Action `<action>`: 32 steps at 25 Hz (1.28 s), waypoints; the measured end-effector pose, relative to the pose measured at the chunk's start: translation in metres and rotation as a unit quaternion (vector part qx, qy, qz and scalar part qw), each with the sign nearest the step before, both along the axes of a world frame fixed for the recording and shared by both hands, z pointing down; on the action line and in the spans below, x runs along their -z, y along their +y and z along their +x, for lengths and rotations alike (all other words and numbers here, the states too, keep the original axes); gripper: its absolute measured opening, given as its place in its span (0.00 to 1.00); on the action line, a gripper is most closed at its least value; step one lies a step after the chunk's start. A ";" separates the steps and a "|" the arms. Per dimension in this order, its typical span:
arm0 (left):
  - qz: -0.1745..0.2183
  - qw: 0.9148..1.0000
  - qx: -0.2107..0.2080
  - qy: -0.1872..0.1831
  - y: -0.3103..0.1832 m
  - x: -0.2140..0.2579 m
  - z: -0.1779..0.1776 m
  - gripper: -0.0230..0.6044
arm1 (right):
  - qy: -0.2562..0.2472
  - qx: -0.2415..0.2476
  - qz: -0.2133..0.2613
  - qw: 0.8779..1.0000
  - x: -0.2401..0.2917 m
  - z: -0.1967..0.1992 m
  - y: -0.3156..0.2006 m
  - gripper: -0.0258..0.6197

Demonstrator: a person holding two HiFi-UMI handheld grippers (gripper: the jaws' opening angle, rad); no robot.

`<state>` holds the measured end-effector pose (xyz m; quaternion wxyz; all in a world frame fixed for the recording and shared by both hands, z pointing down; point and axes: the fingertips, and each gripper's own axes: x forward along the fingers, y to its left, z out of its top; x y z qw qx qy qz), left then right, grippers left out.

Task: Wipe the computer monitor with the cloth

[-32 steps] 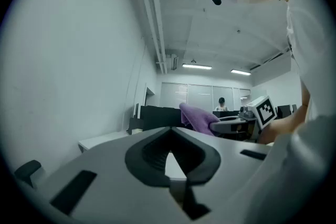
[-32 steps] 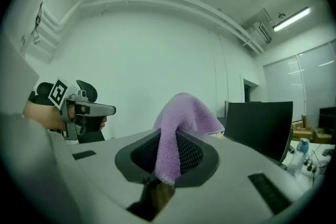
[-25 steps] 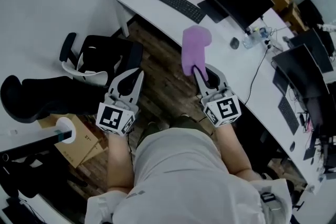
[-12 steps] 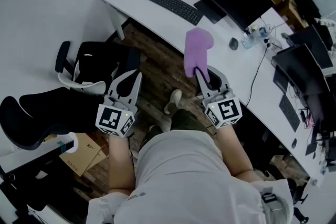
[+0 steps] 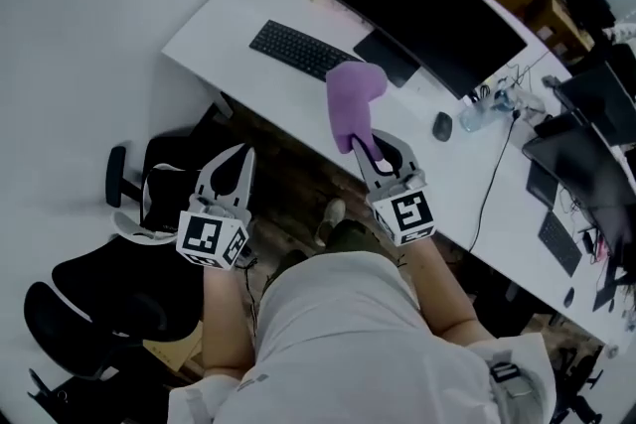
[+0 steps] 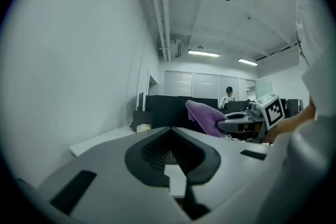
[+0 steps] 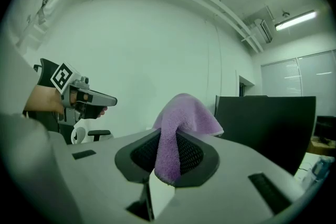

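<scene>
Between the jaws of the right claw [image 5: 370, 146], a purple cloth [image 5: 353, 99]: pinched at its lower end, standing up past the tips in a loose fold. Clamped firmly, judging by the right gripper view, with a strip of cloth filling the slot between the pads. Held near the front edge of the worktop [image 5: 229, 15], pointing ahead and up toward the monitor [image 5: 427, 5], well short of it.

Off to the left, the left claw [image 5: 237, 174]: jaws together on nothing, hanging above a black chair [image 5: 149, 204], apart from the worktop and farther from the screen than the right.

Beyond the cloth, on the worktop: keyboard [image 5: 303, 52] ahead and a little left, mouse [image 5: 442, 125] to the right, then the monitor behind both. Dark and wide, long axis along the worktop, far left to near right in the head view. More screens and cables farther right, outside the task.

Wiping not yet begun, by the look of it: no contact between cloth and screen. Next move probably a reach forward and up over the keyboard with the right claw, the nearer one and the one carrying the cloth, then strokes along the screen's length. Worth minding: only one end of the cloth in the jaws, hence some risk of it pulling loose under a hard drag.
</scene>
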<state>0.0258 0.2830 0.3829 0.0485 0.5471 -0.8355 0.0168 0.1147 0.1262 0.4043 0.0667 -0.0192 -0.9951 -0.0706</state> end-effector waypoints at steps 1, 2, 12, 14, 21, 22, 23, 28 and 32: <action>0.001 1.000 0.000 -0.002 -0.015 0.005 -0.010 0.04 | -0.005 0.001 -0.002 1.000 0.005 -0.010 -0.013 0.14; 0.002 1.000 -0.002 -0.004 -0.030 0.008 -0.020 0.04 | -0.010 0.001 -0.004 1.000 0.010 -0.019 -0.026 0.14; -0.005 0.999 -0.034 -0.004 -0.139 0.014 -0.071 0.04 | -0.009 -0.025 0.004 1.000 0.027 -0.061 -0.123 0.14; -0.012 0.999 -0.039 -0.002 -0.150 0.012 -0.078 0.04 | -0.009 -0.035 0.009 0.999 0.029 -0.065 -0.135 0.14; -0.011 0.998 -0.061 -0.001 -0.189 0.009 -0.100 0.04 | -0.017 -0.072 0.048 0.996 0.045 -0.081 -0.173 0.14; -0.013 0.998 -0.066 -0.001 -0.195 0.008 -0.103 0.04 | -0.016 -0.075 0.053 0.996 0.045 -0.086 -0.178 0.14; -0.014 0.997 -0.072 -0.001 -0.200 0.007 -0.107 0.04 | -0.014 -0.078 0.057 0.995 0.046 -0.092 -0.183 0.14; -0.019 0.995 -0.102 0.001 -0.226 0.005 -0.133 0.04 | 0.003 -0.091 0.074 0.993 0.050 -0.132 -0.202 0.14; -0.015 0.992 -0.124 0.010 -0.245 0.006 -0.164 0.04 | 0.020 -0.102 0.097 0.990 0.062 -0.173 -0.218 0.14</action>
